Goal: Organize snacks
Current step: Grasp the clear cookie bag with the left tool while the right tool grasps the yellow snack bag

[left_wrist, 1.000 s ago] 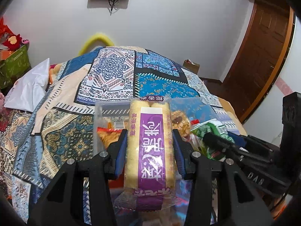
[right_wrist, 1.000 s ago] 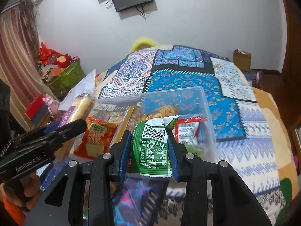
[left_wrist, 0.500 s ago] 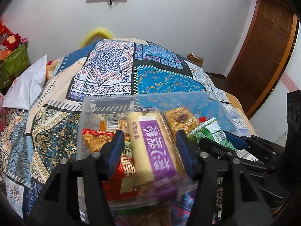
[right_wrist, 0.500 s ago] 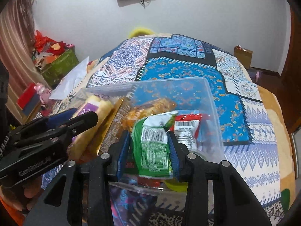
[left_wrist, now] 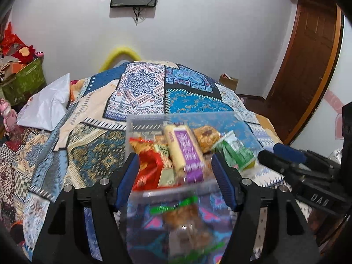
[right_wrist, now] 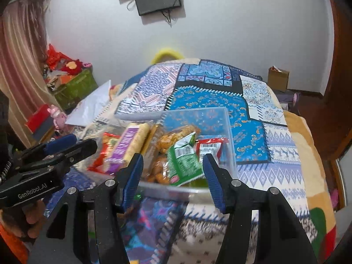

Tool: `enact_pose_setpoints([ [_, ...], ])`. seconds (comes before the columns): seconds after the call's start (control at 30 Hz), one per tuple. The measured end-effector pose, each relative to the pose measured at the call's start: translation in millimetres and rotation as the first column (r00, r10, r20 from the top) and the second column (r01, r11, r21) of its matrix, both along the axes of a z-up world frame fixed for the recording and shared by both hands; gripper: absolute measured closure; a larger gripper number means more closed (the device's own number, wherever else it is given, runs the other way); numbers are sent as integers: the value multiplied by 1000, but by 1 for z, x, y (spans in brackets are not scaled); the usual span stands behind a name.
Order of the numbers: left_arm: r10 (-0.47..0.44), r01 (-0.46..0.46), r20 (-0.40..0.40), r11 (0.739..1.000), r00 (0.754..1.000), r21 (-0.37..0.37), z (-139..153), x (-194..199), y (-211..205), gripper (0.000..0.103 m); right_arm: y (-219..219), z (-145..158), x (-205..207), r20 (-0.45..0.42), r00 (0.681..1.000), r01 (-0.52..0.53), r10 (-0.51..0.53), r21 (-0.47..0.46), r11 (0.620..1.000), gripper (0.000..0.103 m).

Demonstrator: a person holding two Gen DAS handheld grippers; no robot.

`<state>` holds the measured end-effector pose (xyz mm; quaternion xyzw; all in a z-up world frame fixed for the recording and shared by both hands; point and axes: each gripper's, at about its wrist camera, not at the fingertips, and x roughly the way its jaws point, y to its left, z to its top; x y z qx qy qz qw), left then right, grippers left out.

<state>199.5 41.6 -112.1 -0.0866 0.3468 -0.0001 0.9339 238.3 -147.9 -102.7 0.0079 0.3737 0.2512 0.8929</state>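
Purple-and-yellow snack pack (left_wrist: 183, 148) and green packet (right_wrist: 183, 159) are being seen lying loose in the clear plastic bin (right_wrist: 228, 132) on the patchwork quilt (right_wrist: 253, 123), nothing being gripped, left gripper (left_wrist: 176, 181) and right gripper (right_wrist: 172, 176) both being held spread wide at the bin's near rim.

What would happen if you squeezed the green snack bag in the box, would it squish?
Probably yes. The green snack bag looks like thin crinkled foil, so it would likely bend and crackle, not stay stiff. It seems puffy and light for its size. Its shiny skin might slip a little between the right tool fingers, which are open now.
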Motion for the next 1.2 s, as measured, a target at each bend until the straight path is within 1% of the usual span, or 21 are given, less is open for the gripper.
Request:
enact_pose_setpoints([
  [0.1, -6, 6, -31, 1000, 999, 4, -2, -20, 1, 36, -2, 5, -17, 5, 1000, -12, 12, 3, 1000, 49],
  [0.2, -12, 13, -50, 1000, 999, 16, -7, -41, 1, 36, -2, 2, -33, 0, 1000, -22, 22, -4, 1000, 42],
  [0.27, -20, 22, -64, 999, 998, 28, -11, -54, 0, 35, -1, -3, -43, -13, 999, -30, 30, -8, 1000, 42],
  [0.37, -34, 38, -93, 999, 995, 36, -22, -73, -2, 32, 1, -14, -56, -49, 998, -45, 43, -34, 998, 42],
  [0.6, -58, 66, -153, 997, 986, 44, -48, -107, -6, 32, 4, -45, -88, -138, 987, -85, 78, -51, 995, 42],
  [0.8, -54, 59, -192, 998, 980, 19, -63, -124, -2, 32, 12, -70, -111, -210, 970, -138, 121, -66, 988, 42],
  [0.93, -46, 46, -213, 999, 976, -1, -71, -130, 2, 32, 20, -86, -117, -260, 955, -172, 145, -81, 982, 42],
  [1.03, -45, 46, -219, 999, 975, 0, -73, -131, 2, 32, 27, -88, -123, -229, 960, -192, 159, -131, 973, 40],
  [1.1, -45, 47, -219, 999, 975, 2, -72, -131, 2, 32, 32, -87, -127, -210, 961, -219, 181, -174, 960, 40],
  [1.2, -47, 47, -213, 999, 976, -2, -70, -129, 1, 32, 34, -88, -130, -188, 962, -237, 199, -214, 948, 46],
])
